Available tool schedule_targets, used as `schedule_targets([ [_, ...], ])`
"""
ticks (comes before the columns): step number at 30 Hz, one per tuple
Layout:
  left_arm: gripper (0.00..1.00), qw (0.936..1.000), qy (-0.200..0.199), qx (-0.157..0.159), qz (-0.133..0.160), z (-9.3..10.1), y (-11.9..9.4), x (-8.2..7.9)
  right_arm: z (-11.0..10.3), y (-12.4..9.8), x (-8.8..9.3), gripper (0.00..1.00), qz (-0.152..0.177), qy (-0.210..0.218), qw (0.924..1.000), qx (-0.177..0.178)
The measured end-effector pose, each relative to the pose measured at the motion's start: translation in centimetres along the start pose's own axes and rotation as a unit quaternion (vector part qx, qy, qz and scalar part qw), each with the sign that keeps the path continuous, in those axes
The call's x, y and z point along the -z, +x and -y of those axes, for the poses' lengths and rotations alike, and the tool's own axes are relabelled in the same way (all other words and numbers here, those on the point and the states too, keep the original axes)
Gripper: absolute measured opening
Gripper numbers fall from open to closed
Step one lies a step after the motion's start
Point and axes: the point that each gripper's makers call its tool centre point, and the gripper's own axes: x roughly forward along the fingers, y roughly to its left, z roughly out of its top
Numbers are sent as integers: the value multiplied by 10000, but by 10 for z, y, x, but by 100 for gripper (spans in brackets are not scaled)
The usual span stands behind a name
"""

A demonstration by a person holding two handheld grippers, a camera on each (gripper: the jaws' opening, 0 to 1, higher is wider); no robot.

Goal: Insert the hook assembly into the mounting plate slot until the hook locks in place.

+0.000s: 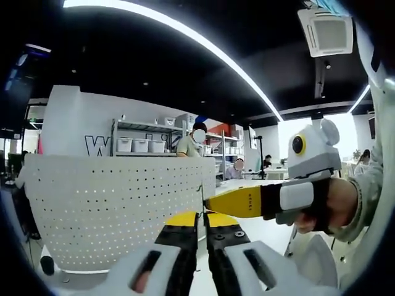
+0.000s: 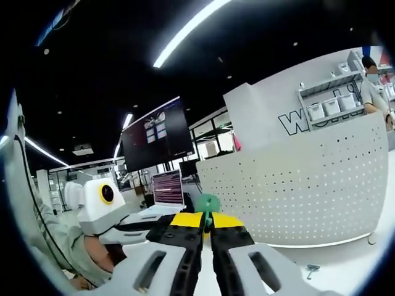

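Large white board [image 1: 111, 209], upright, thin sheet with a matte painted look, punched all over with even rows of small round holes; bowed only by the lens, probably flat and stiff. Seen also in the right gripper view [image 2: 308, 185], off to the right of the jaws. Best kept standing and steady, with its near edge as the reference line.

Left gripper [image 1: 202, 223]: black jaws with yellow tips, drawn close with only a thin dark gap, set right at the board's vertical edge. Cannot tell whether pinching that edge or merely lying beside it. If meant as the brace, grip firmly on the rim, clear of the hole or slot to be used.

Right gripper [image 2: 207, 223], reaching in from the right in the left gripper view [image 1: 210, 202], yellow tip touching or just short of the board's edge. Jaws closed, seemingly on a small green hook [image 2: 207, 202], rounded, smooth, likely plastic.

Judged as the approach to insertion, nothing locked yet. Line the hook's tongue square to the slot, push straight without twisting, avoid tipping the light board, and stop only at a felt catch. Keep board and hook both in sight.
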Motion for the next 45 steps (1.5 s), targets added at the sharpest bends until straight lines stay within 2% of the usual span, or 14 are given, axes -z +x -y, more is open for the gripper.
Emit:
schedule_targets([
  [8,18,9998,190,80,-81,12,1,2,-8,-2,-5,2,-15,-253,9997,-39],
  [12,24,9996,192,121,-155,13,2,8,-6,0,-5,1,-27,-415,9991,-7],
  [16,32,9988,210,136,-413,10,3,21,1,2,-9,1,4,-503,9987,101],
  [19,36,9982,143,2,-581,2,2,31,9,4,-9,2,-4,-546,9983,179],
  [22,41,9955,180,-94,-920,-4,-1,48,18,6,-11,2,16,-603,9978,289],
  [29,49,9925,91,-105,-1211,-11,-6,66,42,13,-12,2,64,-656,9965,506],
  [39,53,9871,105,-183,-1587,-21,-15,89,75,22,-14,2,54,-750,9936,846],
  [42,54,9850,99,-213,-1709,-23,-20,97,90,26,-11,2,-30,-1075,9885,1059],
  [45,57,9807,11,-202,-1944,-24,-27,110,100,30,-10,2,-12,-1074,9870,1196],
])
